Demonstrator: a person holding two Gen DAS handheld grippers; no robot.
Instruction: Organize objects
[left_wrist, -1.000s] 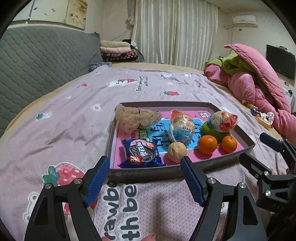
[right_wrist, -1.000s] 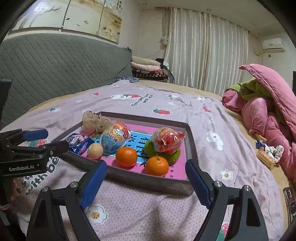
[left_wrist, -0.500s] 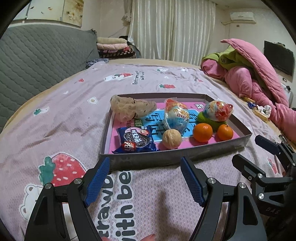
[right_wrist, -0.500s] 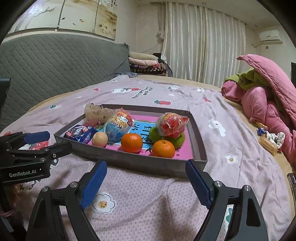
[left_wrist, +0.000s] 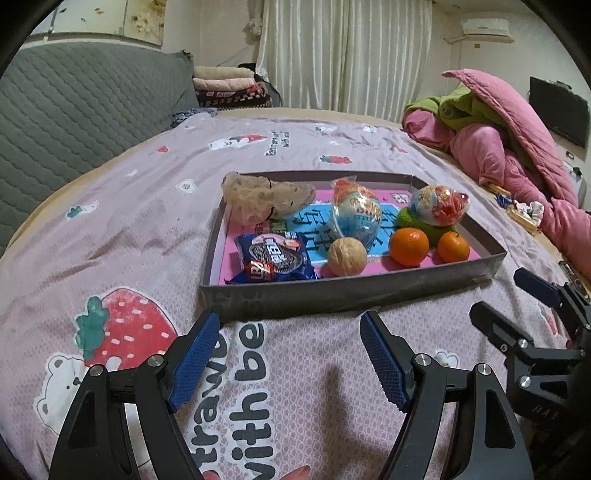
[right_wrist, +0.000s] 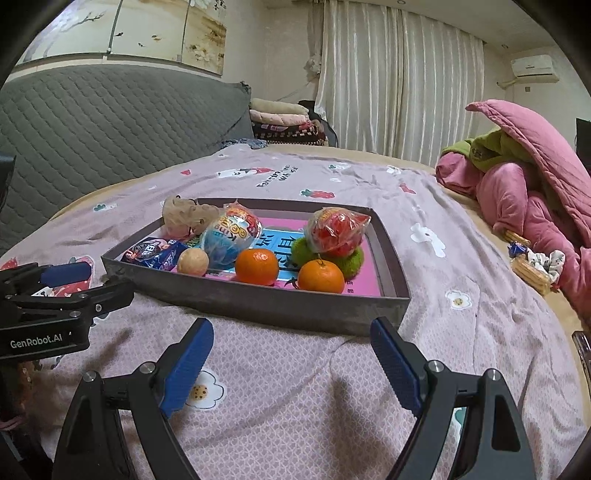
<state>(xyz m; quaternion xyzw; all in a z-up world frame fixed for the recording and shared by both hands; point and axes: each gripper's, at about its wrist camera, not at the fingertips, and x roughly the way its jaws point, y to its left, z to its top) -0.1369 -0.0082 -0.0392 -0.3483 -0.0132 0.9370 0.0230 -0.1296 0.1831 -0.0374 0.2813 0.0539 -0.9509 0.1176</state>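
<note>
Snacks and fruit all sit in tray, frame centre; little seems left. Left gripper and right gripper both gape, empty.

Pink bedspread dotted with red strawberries and white bears — grey tray with a pink and blue floor. Two orange tangerines, a tan walnut, a blue biscuit packet, a green ball — blue pads on black grippers.

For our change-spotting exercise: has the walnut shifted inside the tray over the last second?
No: within the tray, the walnut stays between the biscuit packet and an orange.
</note>
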